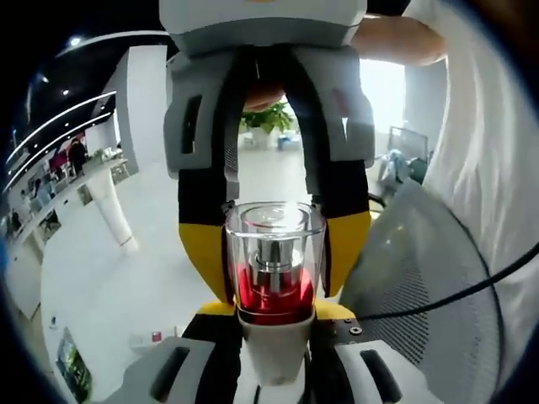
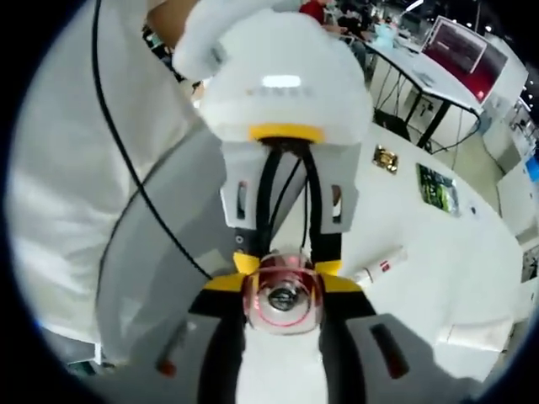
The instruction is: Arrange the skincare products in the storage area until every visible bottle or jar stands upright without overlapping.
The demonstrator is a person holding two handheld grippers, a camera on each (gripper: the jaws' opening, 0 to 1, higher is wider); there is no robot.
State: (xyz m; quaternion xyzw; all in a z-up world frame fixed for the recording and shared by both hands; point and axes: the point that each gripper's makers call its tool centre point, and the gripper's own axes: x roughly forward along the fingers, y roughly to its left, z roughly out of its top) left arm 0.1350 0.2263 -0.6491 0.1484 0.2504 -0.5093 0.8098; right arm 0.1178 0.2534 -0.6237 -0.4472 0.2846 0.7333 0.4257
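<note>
Off the desk and in the air between the two tools, the bottle is held at both ends. In the left gripper view its white base sits nearest the camera, between the left gripper's own jaws, which are closed against it. The clear cap and the red liquid behind it lie farther out, where the right gripper comes down from the top of the view with its yellow-tipped jaws pressed to either side of the cap. In the right gripper view the same bottle is seen end-on, the round top of the cap facing the camera. The right gripper is clamped around it and the left gripper faces it from just beyond. The bottle's long axis therefore runs along both tools, base toward the left one and cap toward the right one; whether it stands upright in the room cannot be told. To the right of the grippers in that view lies the white desk, its surface mostly bare. A small white tube lies on its side near the grippers, and a gold item and a green card lie farther toward the far edge. A mesh chair back, a black cable and a person's white shirt crowd the other side.
</note>
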